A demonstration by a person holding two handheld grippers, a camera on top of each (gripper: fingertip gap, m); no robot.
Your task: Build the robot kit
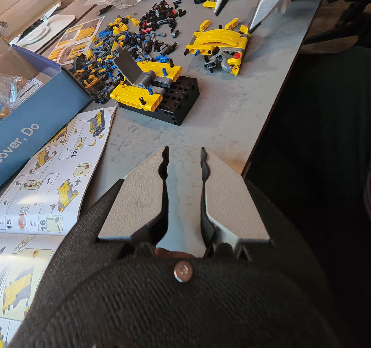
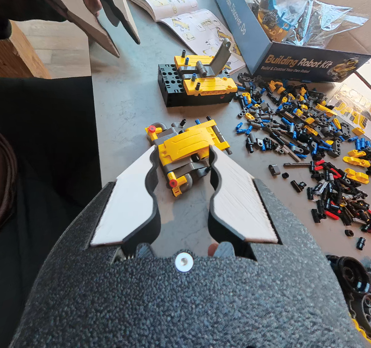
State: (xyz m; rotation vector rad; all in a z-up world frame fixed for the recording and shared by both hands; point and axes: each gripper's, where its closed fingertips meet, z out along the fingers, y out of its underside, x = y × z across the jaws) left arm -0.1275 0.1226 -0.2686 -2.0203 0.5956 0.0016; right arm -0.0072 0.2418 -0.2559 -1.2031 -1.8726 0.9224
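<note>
My right gripper [image 2: 182, 147] is open, low over a yellow and grey curved brick assembly [image 2: 186, 137] that lies on the grey table [image 2: 124, 101]. Its fingers flank the near part of the assembly; I cannot tell whether they touch it. In the left wrist view this gripper [image 1: 233, 22] stands at the far end of the same assembly [image 1: 218, 43]. My left gripper [image 1: 184, 149] is open and empty above bare table near the edge, short of a black block with yellow panels and a grey lever [image 1: 158, 91]. The block also shows in the right wrist view [image 2: 180, 93].
A pile of small black, blue, yellow and red parts [image 2: 291, 129] lies beside both builds. A blue cardboard box with plastic bags [image 1: 46, 107] and an open instruction booklet [image 1: 60, 168] lie left of my left gripper. Wheels [image 2: 353, 278] lie near right. The table edge [image 1: 281, 97] runs close by. Across from one pair of fingers to the other is roughly 20 cm.
</note>
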